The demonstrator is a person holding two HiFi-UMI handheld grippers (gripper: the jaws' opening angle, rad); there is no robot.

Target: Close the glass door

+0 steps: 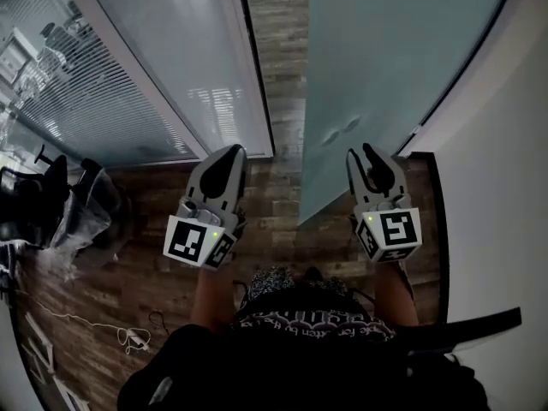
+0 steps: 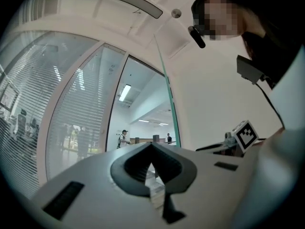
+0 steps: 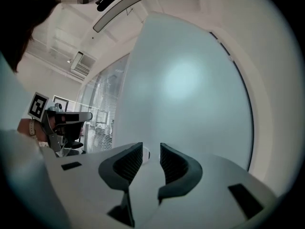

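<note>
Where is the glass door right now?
In the head view the glass door fills the upper right, just ahead of the right gripper, with the white wall on its right.

Glass door (image 1: 385,75), top out of frame

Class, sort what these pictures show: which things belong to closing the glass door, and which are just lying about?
For the job: glass door, standing open; right gripper, fingers apart, empty, close to the door; left gripper, fingers together.

Lying about: plastic bag; white cable on the wooden floor.
</note>
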